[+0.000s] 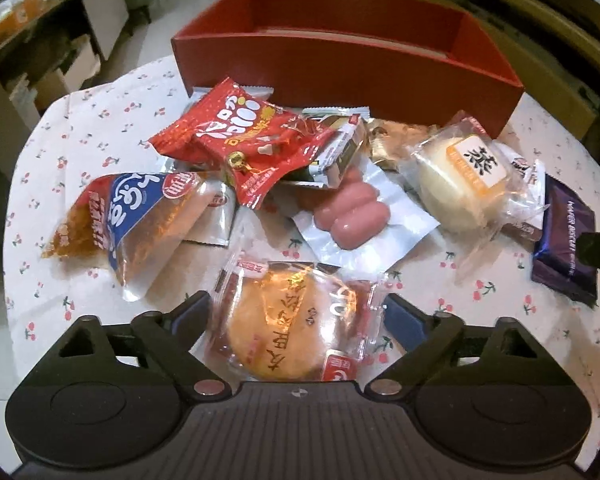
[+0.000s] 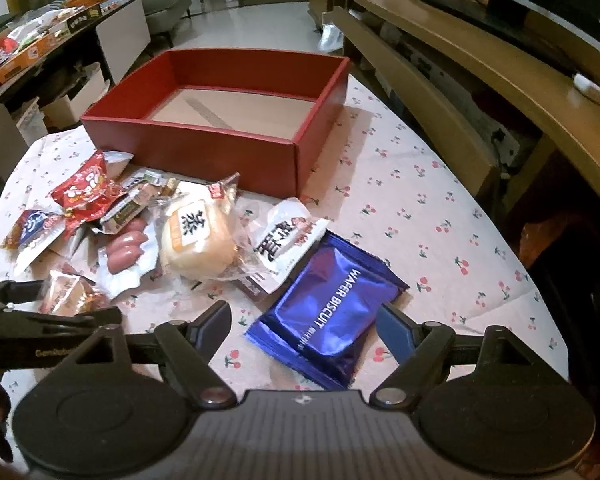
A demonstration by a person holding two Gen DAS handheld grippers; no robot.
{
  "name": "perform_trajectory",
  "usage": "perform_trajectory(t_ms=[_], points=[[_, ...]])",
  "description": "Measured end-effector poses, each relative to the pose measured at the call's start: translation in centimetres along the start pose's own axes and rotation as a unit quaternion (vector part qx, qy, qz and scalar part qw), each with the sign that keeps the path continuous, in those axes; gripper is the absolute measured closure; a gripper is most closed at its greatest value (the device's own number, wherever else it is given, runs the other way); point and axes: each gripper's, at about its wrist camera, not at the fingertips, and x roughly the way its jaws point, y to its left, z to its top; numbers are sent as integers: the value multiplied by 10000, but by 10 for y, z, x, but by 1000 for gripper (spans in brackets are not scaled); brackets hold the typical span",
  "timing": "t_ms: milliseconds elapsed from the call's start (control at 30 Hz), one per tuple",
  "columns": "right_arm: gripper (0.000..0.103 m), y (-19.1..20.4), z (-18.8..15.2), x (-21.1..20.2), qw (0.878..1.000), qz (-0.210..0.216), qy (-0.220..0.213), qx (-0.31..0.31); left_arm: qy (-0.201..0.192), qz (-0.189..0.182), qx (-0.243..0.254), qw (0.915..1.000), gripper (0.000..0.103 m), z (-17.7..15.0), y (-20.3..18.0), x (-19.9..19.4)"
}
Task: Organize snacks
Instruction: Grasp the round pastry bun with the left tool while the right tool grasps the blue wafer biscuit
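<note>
A round golden pastry (image 1: pixel 292 320) in a clear wrapper lies on the cherry-print cloth. My left gripper (image 1: pixel 296 308) is open around it, with its fingertips just outside the wrapper's edges. A blue wafer biscuit pack (image 2: pixel 324 320) lies flat between the fingers of my right gripper (image 2: pixel 306 316), which is open too. Behind the snacks stands an empty red box (image 2: pixel 196 148). In front of the box are a red snack bag (image 1: pixel 244 140), pink sausages (image 1: pixel 348 216), a wrapped white bun (image 1: pixel 460 184) and a triangular blue-and-orange pack (image 1: pixel 128 216).
A white packet with black characters (image 2: pixel 288 236) lies partly under the bun. A wooden bench (image 2: pixel 460 80) runs along the table's right side. A cluttered side table (image 2: pixel 40 40) stands at the far left. The tablecloth (image 2: pixel 420 220) is bare on the right.
</note>
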Motion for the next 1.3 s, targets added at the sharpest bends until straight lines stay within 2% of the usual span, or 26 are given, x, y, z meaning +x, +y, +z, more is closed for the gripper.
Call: perform_trajectory(t_ms=[100,267,333,500,600,633,700,833,967,1033,1133,1233,1300], points=[[21,2,-2,-1,10000,-24,-20,-93,-48,15,-13,10000,17,-3,2,-4],[40,0,-5,0,9999,-12,74,-85,-46,-40,-81,9999,22,-11,3,-13],[45,-1,-8,-1,9999,0,88,-88,-50,-31,-95,9999,22,-14,1,-16],[45,-1,-9,-3,9999,23,48,-85,-74,-51,-112,9999,25,-19,-1,-22],[45,-3,-8,-4,10000,15,38,-61,-113,-113,-150,9998,28,-19,1,-27],[45,-5,-8,-3,10000,13,48,-34,-159,-133,-168,9996,33,-19,2,-30],[45,-7,-8,-2,10000,9,70,19,-158,-238,-231,9993,33,-18,4,-32],[45,-10,-8,-3,9999,16,79,75,-114,-270,-214,9993,31,-20,4,-29],[44,-23,-5,-7,9996,22,14,298,-76,-310,-171,9993,23,-19,4,-24],[39,-33,-5,-8,9990,31,39,446,-37,-261,-105,9996,19,-20,2,-20],[38,-45,-7,-8,9981,-55,52,613,-79,-91,82,9999,17,-20,-3,-17],[37,-52,-6,-8,9972,-66,31,740,-62,-118,44,9999,20,-18,-1,-16],[32,-53,-3,-6,9971,22,65,760,-61,-128,41,9999,22,-18,0,-18]])
